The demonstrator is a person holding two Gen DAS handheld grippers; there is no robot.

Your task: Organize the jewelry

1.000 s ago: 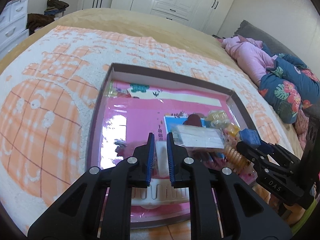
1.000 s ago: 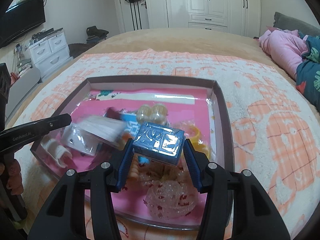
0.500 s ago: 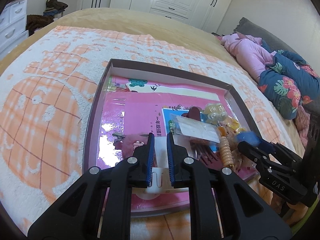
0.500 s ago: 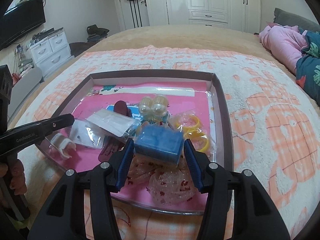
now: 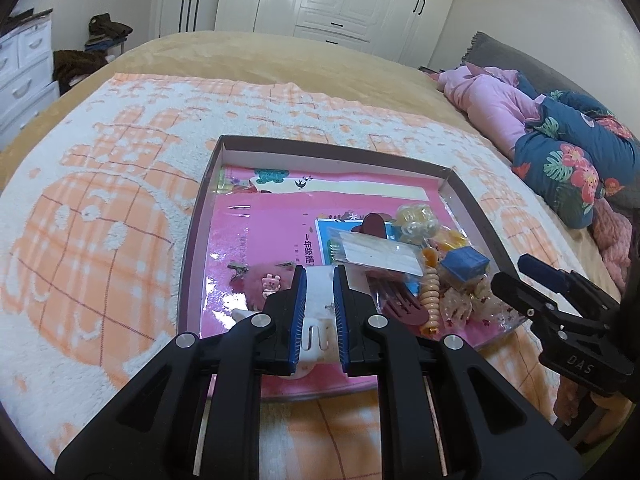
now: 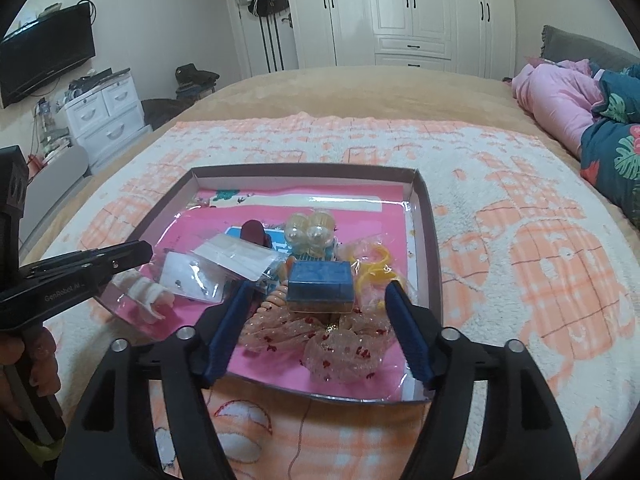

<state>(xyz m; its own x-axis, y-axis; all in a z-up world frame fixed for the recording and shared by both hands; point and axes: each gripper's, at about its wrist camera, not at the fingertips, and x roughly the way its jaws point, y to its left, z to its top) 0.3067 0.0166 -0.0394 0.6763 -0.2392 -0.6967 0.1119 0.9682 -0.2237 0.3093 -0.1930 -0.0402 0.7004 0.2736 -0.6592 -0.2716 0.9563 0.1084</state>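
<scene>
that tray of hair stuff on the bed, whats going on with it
A person is sorting accessories in the tray with two handheld grippers. The left gripper is clamped on a white clip at the tray's near edge. The right gripper is open, with the blue box lying on the pile between its fingers.

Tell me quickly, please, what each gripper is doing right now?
Left gripper: shut on the white hair clip.
Right gripper: open, holding nothing; the blue box lies in the tray.
</scene>
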